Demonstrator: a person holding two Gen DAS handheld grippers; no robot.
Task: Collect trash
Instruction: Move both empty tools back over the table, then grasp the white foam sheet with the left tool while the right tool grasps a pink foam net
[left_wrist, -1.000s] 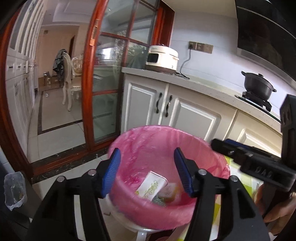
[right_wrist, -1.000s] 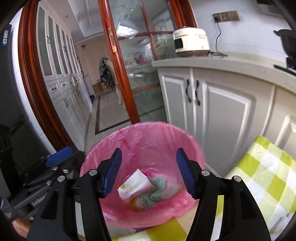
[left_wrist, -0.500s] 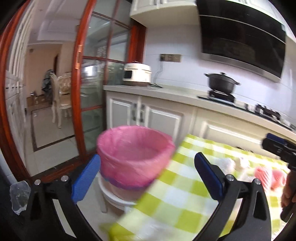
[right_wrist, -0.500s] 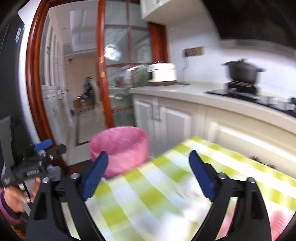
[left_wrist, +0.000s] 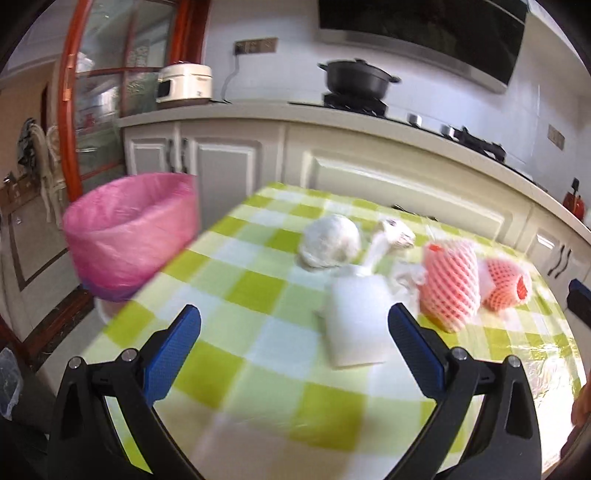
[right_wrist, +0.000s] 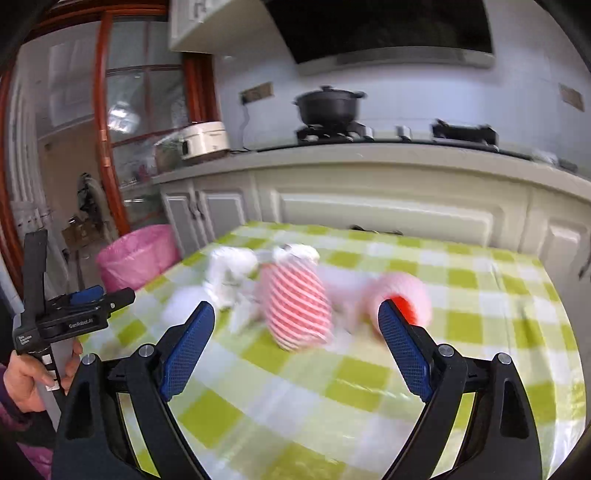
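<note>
A black pot (left_wrist: 356, 78) sits on the stove (left_wrist: 356, 102) far ahead of the tool, under a dark range hood (left_wrist: 424, 22). Left of it, a white rice cooker (left_wrist: 184, 85) stands on the worktop near a wall socket (left_wrist: 255, 46). White cabinet doors (left_wrist: 221, 173) run below. Farther left, a red-framed glass door (left_wrist: 96, 96) leads to a room where a chair (left_wrist: 48, 162) shows. A red object (left_wrist: 572, 201) stands far right, too small to identify.

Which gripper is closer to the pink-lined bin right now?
Left. In the right wrist view the left gripper hangs just short of the pink-lined bin, off the table's corner. The right gripper is further along the table, facing the foam nets.
</note>
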